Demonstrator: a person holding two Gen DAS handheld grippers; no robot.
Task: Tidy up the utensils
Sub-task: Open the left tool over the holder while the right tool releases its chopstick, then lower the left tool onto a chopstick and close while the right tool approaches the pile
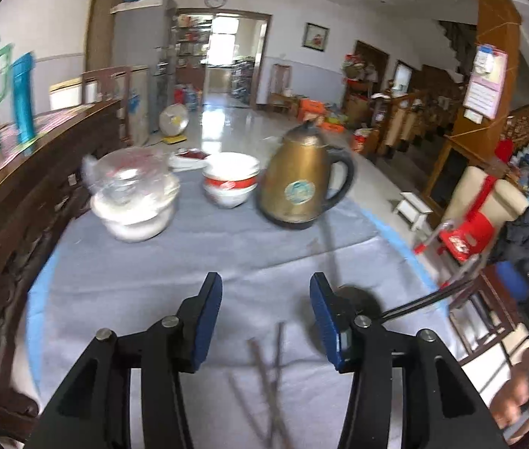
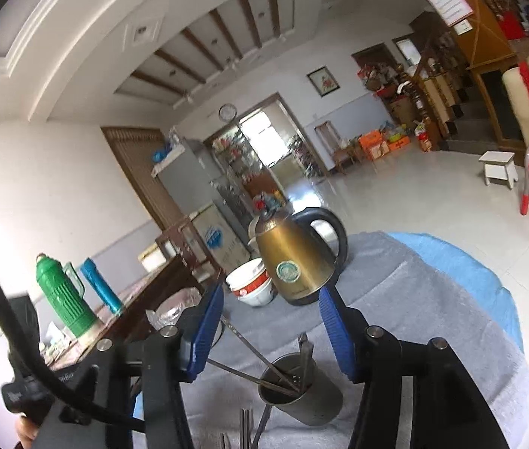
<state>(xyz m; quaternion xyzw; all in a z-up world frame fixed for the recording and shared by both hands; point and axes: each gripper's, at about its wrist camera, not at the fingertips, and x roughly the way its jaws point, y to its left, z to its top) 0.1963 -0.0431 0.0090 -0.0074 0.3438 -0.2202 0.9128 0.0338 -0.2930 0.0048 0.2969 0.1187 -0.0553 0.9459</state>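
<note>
Utensils (image 2: pixel 249 422): thin metal rods, prob. chopsticks; light, stiff, slippery. Some stand in metal cup (image 2: pixel 302 393) on grey cloth (image 2: pixel 414 318), others lie loose just beside it. Grasp loose ones mid-shaft, pads across.
Left gripper (image 1: pixel 266 321): jaws apart, nothing held; blurred sticks (image 1: pixel 272 385) below.
Right gripper (image 2: pixel 271 327): jaws apart, empty, above cup.

No legible text, kettle (image 2: pixel 294 262) round sticker unreadable, bowl (image 2: pixel 249 284) red mark blurred
</note>
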